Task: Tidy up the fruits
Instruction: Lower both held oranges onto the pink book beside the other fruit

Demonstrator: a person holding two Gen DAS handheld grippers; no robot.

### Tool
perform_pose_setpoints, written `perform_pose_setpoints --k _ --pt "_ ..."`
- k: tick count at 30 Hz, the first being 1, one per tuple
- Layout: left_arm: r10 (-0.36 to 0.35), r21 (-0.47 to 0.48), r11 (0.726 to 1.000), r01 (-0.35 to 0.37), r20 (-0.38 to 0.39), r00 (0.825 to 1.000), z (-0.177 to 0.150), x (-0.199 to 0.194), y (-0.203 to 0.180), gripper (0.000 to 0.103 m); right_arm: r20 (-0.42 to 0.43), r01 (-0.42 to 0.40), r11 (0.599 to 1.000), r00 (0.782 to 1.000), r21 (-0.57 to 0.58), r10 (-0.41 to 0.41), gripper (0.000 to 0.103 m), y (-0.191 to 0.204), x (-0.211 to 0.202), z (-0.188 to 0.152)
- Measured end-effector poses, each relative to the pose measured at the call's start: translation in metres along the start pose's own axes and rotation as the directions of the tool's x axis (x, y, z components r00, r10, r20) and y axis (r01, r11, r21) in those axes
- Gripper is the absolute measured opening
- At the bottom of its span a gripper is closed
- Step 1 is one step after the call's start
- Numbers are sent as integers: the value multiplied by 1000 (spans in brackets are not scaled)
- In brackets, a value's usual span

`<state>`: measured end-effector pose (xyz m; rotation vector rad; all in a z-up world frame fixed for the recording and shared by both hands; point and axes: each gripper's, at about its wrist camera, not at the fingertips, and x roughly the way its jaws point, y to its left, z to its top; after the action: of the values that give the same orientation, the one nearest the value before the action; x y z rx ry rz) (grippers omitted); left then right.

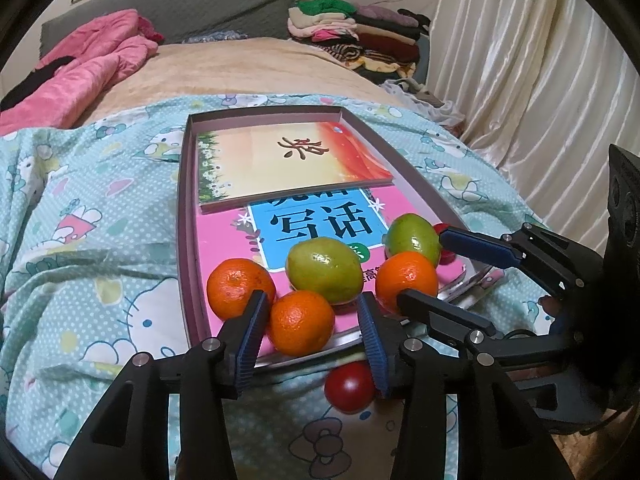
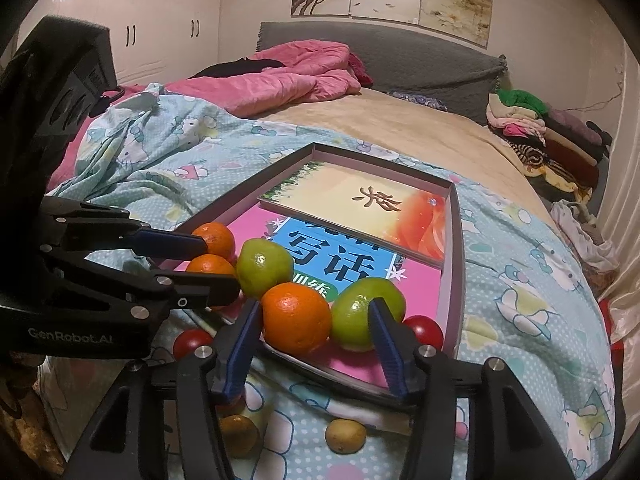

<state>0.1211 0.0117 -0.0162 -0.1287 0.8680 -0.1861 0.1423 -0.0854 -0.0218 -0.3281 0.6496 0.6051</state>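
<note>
- Left wrist view: the left gripper (image 1: 312,304) is held low over the near end of a shallow grey cardboard box lid (image 1: 185,184) that lies on a pale blue cartoon-print quilt (image 1: 80,280).
- Its blue-padded jaws are seen standing apart, with a round orange mandarin (image 1: 301,323) between them; no pad is seen pressing on the fruit, though the left pad is very close to it.
- A second orange mandarin (image 1: 236,286) is seen just left of that one, partly hidden by the left finger.
- A green oval fruit (image 1: 324,270) is seen just behind them, resting on a pink book with a blue title panel (image 1: 224,240).
- A small red tomato (image 1: 348,386) is seen on the quilt, outside the lid, just beside the right finger.
- Right wrist view: the right gripper (image 2: 316,312) is held at the other near corner of the lid, its jaws apart.
- A third orange mandarin (image 2: 297,318) and another green round fruit (image 2: 356,312) are seen between its fingers; the right finger crosses in front of the green fruit, and contact cannot be told.
- A second red tomato (image 2: 426,330) is seen just behind the green fruit, against the lid wall.
- Two dull yellow-brown small fruits (image 2: 345,435) are seen on the quilt in front of the lid.
- A cream and orange book (image 2: 360,208) is seen lying over the far end of the pink one.
</note>
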Motion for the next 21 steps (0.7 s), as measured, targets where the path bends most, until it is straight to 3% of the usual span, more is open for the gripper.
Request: perform_pose_setpoints --k 7,21 --pt "5 -13 1000 -5 8 1000 1 -3 2 53 -4 16 1000 1000 9 -16 63 -3 1 0" --pt "23 -43 999 -22 37 999 3 -9 8 66 -3 16 996 1000 93 -16 69 -15 3 1"
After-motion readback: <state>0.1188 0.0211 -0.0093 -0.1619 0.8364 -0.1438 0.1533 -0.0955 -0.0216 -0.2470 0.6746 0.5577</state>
